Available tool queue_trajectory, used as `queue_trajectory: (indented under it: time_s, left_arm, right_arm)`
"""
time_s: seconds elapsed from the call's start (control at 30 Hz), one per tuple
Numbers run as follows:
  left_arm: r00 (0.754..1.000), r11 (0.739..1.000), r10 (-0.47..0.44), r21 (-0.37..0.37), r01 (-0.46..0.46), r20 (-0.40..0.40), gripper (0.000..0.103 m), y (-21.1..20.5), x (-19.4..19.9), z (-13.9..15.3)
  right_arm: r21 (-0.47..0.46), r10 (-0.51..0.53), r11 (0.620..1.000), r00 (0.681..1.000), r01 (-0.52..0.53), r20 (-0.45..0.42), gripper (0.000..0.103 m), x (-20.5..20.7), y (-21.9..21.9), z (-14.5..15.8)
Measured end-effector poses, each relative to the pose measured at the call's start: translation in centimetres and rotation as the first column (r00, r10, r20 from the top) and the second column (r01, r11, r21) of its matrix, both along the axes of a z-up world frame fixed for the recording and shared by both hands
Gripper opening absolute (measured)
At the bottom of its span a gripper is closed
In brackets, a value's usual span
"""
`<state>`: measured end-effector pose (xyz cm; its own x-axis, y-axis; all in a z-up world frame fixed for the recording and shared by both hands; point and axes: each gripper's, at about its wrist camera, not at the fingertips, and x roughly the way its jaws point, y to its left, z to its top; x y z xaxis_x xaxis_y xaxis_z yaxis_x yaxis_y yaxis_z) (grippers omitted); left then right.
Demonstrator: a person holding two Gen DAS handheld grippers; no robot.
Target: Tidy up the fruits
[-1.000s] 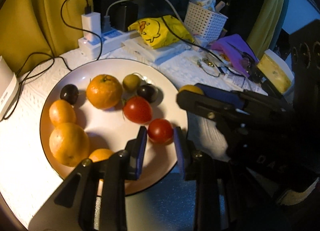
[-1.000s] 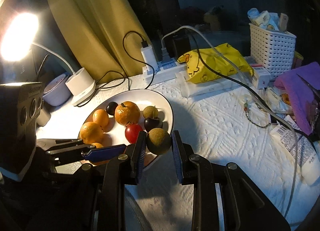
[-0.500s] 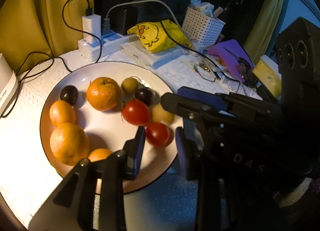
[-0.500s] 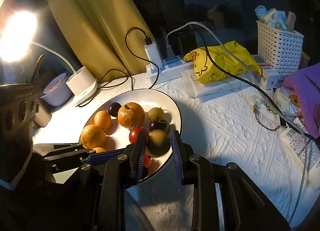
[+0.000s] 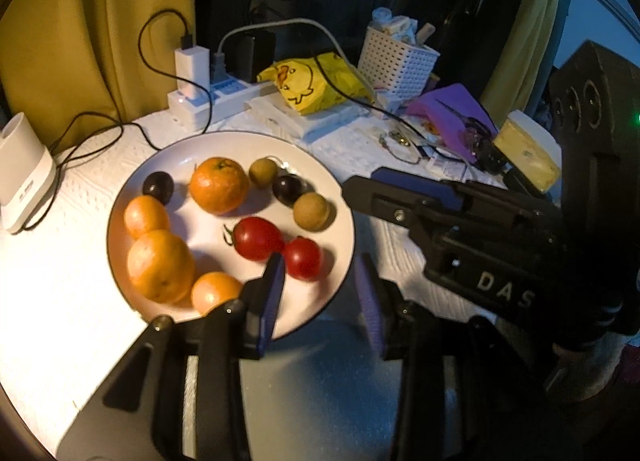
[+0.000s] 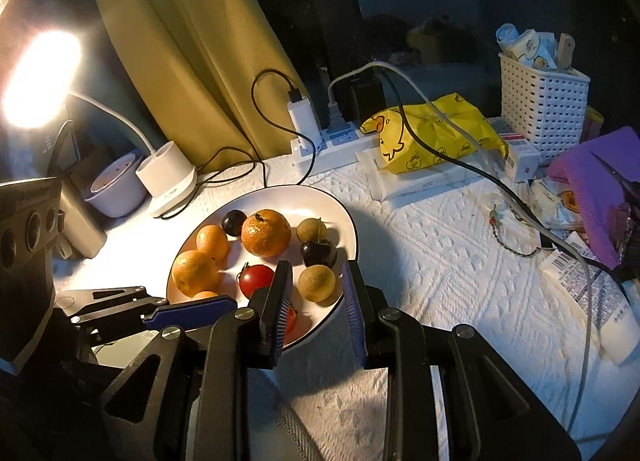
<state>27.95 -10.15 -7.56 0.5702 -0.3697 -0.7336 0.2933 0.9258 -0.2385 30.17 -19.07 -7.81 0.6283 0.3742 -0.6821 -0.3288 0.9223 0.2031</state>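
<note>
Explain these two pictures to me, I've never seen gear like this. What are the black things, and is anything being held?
A person holds a two-finger gripper in each hand, and each one carries a camera looking along its jaws. One picture is from the left gripper, the other from the right gripper. On the white cloth stands a plate of oranges, tomatoes and small dark and brown fruits. The left jaws have just been opening, with nothing between them. The right jaws stand narrow and grip nothing.

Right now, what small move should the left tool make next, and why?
Probably draw the left tool back and up from the plate: its jaws have just been opening, and the tomato lies on the plate just ahead of its tips, seemingly released.
</note>
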Motion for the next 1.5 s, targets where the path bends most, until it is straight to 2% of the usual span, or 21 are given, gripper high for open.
queue_trajectory:
  time_s: [0.97, 1.27, 1.5]
  left_arm:
    - [0.989, 0.996, 0.086, 0.006, -0.087, 0.12, 0.039, 4.0, -9.3, 3.8]
    - [0.976, 0.992, 0.119, 0.01, -0.123, 0.183, 0.04, 5.1, -12.3, 5.4]
    - [0.956, 0.985, 0.162, 0.009, -0.17, 0.246, 0.042, 5.8, -15.0, 7.1]
  right_arm:
    - [-0.053, 0.034, 0.998, 0.996, -0.03, 0.083, 0.028, -8.4, 3.2, 4.6]
    - [-0.072, 0.045, 0.997, 0.991, -0.036, 0.122, 0.028, -11.0, 4.1, 6.4]
    - [-0.085, 0.06, 0.995, 0.986, -0.046, 0.158, 0.029, -13.4, 4.9, 8.0]
